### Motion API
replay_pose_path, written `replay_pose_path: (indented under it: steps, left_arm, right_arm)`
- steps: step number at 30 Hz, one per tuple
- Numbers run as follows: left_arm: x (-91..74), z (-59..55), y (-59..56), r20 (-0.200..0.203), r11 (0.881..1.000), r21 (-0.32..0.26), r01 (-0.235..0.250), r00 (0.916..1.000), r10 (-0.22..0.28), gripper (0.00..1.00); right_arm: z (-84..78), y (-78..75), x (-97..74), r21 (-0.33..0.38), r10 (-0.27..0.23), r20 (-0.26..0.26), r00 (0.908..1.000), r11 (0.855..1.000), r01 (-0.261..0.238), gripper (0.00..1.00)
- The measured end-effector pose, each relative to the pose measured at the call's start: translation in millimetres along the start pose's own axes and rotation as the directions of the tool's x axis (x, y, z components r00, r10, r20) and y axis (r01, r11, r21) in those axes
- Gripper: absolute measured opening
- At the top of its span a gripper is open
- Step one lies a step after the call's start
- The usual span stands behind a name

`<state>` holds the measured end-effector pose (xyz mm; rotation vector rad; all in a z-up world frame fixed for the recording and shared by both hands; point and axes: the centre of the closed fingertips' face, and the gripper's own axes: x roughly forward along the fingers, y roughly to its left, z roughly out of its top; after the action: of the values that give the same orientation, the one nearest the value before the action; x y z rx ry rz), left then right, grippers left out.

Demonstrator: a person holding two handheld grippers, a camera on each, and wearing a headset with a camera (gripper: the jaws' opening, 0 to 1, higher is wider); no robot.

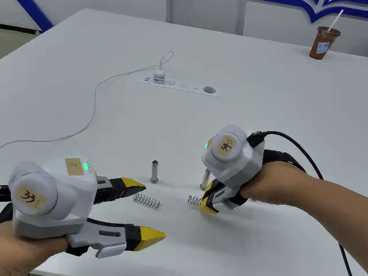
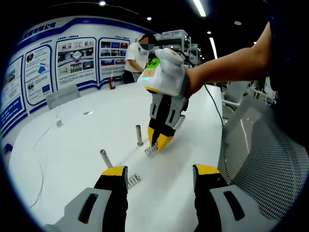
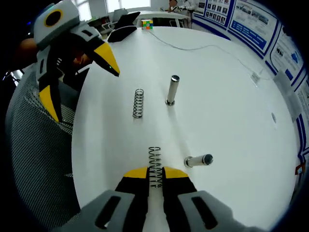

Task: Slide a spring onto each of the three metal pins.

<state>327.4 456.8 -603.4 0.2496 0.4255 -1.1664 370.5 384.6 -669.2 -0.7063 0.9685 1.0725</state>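
Left gripper: nearest to us, at the bottom left of the head view. We see its yellow-tipped jaws spread wide with nothing between them.
Loose spring: lies flat on the white table, just past the Left gripper's tips and in front of the Left-hand pin. It touches neither.
Right gripper: tipped down toward the table, its jaws drawn almost together on the Held spring.
Held spring: in the right gripper view we see one end pinched between the tips and the rest sticking out ahead, low over the table. We cannot tell whether it rests on the surface.
Left-hand pin: stands upright on the table, bare, well apart from the Right gripper.
Right-hand pin: stands upright just beside the Right gripper, also bare. In the head view the gripper body partly hides it.
Power strip: lies farther back on the table, with a thin white cable trailing off to the left.
Drink cup: stands at the far right edge, with a straw in it.
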Motion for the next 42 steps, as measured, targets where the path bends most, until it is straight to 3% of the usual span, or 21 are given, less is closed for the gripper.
replay_pose_path:
  steps: [7,16,24,42]
  left_arm:
    - [9.4,9.4,-1.2,0.0,0.999,0.032,0.024,0.9997,-0.024,0.53]
    - [20.2,19.5,-4.7,0.003,0.997,0.067,0.05,0.9987,-0.05,0.49]
    - [29.6,20.7,-11.4,-0.008,0.992,0.092,0.085,0.9963,-0.085,0.43]
    - [35.6,22.5,-18.2,-0.014,0.982,0.14,0.126,0.9921,-0.125,0.26]
  right_arm:
    - [8.4,10.2,-24.6,-0.068,0.003,0.001,1.0,0.998,-0.003,0.11]
    - [15.5,24.0,-40.5,-0.121,0.02,-0.001,0.9998,0.992,-0.02,0.11]
    - [26.4,36.9,-46.9,-0.159,0.045,0.011,0.9989,0.986,-0.043,0.11]
    - [37.3,49.8,-49.7,-0.231,0.078,0.027,0.9966,0.97,-0.07,0.11]
